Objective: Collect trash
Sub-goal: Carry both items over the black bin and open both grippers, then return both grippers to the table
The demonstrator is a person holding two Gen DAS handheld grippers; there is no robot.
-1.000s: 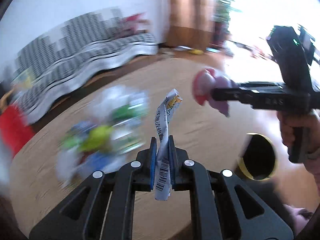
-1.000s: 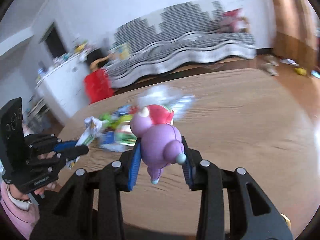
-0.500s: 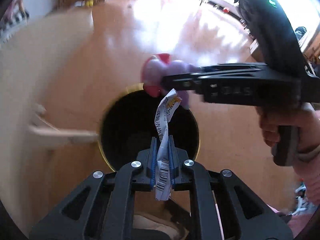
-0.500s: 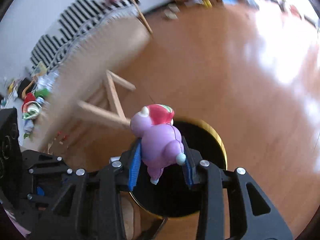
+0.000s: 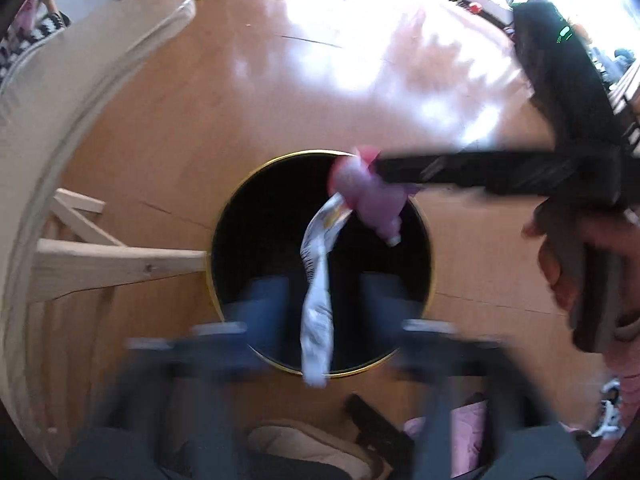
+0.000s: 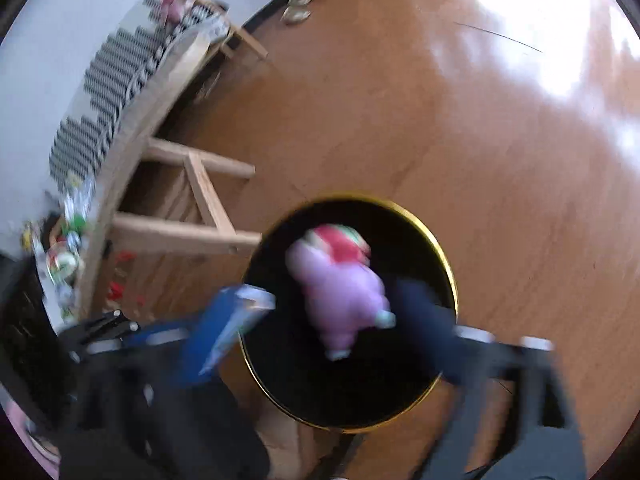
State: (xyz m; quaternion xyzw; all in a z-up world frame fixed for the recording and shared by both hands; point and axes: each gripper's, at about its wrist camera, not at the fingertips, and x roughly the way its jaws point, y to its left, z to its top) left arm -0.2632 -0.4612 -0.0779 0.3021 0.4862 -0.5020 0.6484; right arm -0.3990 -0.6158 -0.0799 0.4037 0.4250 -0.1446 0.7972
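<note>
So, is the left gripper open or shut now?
Open. The left gripper has just been opening; its fingers stand clear of the wrapper between them.

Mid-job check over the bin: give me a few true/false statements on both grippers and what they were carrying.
1. The left gripper is clamped on the wrapper. False: its jaws have just been opening and stand wide apart, the wrapper loose between them.
2. The right gripper is open. True: its jaws have just been opening, and the purple toy sits clear of both fingers.
3. The bin is white with a silver rim. False: it is black with a gold rim.
4. Both items are over the bin's mouth. True.
5. The bin stands on the wooden table. False: it stands on the floor beside the table's legs.
</note>
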